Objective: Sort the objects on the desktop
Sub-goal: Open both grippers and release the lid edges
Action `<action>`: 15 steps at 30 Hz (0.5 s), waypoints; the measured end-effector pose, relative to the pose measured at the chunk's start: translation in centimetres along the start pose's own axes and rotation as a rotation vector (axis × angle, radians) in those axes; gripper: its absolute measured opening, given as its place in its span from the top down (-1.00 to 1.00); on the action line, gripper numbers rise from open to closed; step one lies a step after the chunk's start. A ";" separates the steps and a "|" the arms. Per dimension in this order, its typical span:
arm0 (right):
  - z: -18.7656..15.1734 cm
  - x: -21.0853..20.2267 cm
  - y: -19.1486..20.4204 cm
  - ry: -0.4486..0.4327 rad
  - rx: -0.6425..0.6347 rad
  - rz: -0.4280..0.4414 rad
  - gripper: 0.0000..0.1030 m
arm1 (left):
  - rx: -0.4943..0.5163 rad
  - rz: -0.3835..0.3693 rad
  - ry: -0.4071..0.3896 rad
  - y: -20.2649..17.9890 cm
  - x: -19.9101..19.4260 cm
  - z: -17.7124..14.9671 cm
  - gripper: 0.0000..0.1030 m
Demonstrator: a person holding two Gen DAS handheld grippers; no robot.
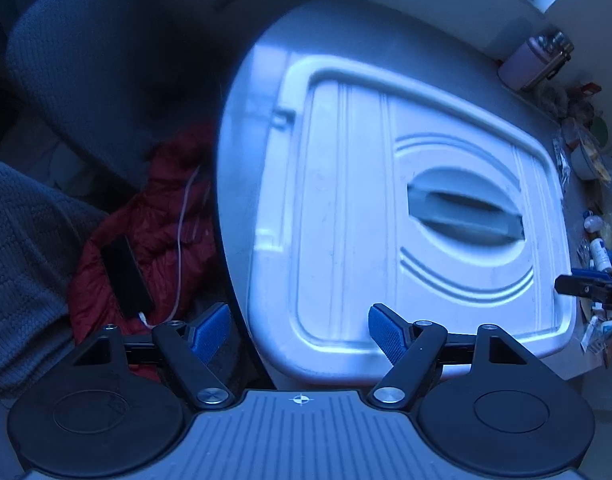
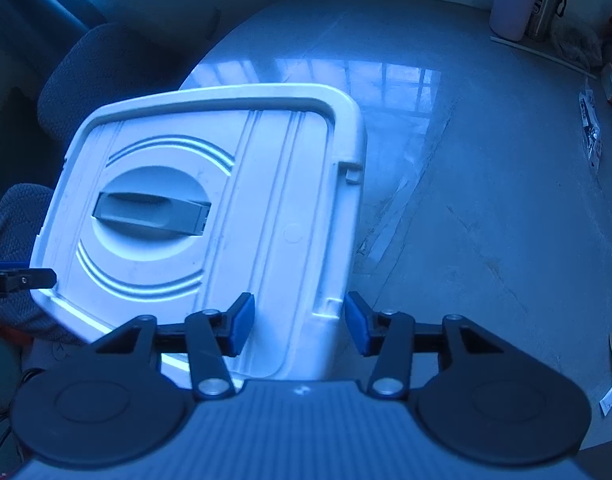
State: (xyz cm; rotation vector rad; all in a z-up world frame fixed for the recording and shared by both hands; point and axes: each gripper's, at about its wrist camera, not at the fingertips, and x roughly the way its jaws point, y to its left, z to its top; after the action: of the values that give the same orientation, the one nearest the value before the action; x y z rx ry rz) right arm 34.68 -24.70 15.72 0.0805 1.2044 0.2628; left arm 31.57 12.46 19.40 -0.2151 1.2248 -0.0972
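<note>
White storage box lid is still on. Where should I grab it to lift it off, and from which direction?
Probably by the grey handle in the oval recess at the centre of the white lid. Come straight down from above, fingers straddling the bar across its narrow width: it bridges the recess, leaving space on both sides. The lid's rim looks too broad and flat for either open gripper, left or right.

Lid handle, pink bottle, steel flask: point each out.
lid handle (image 2: 152,214), right wrist view, middle of the grey grip.
pink bottle (image 2: 511,12), right wrist view, its body.
steel flask (image 2: 545,8), right wrist view, its side.
</note>
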 end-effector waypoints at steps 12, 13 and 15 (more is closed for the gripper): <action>-1.2 0.9 2.1 -0.013 -0.018 -0.061 -0.28 | 0.066 0.109 -0.020 -1.6 0.7 -0.2 -0.64; -1.3 0.8 2.1 -0.016 -0.012 -0.061 -0.28 | 0.062 0.108 -0.023 -1.5 0.7 -0.2 -0.67; -1.9 0.4 2.2 -0.023 -0.004 -0.061 -0.28 | 0.056 0.104 -0.029 -1.3 0.8 -0.4 -0.70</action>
State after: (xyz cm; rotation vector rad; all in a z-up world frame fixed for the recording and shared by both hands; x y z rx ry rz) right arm 32.72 -22.61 15.09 0.0428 1.1810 0.2101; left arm 31.50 11.01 18.80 -0.1033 1.2008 -0.0381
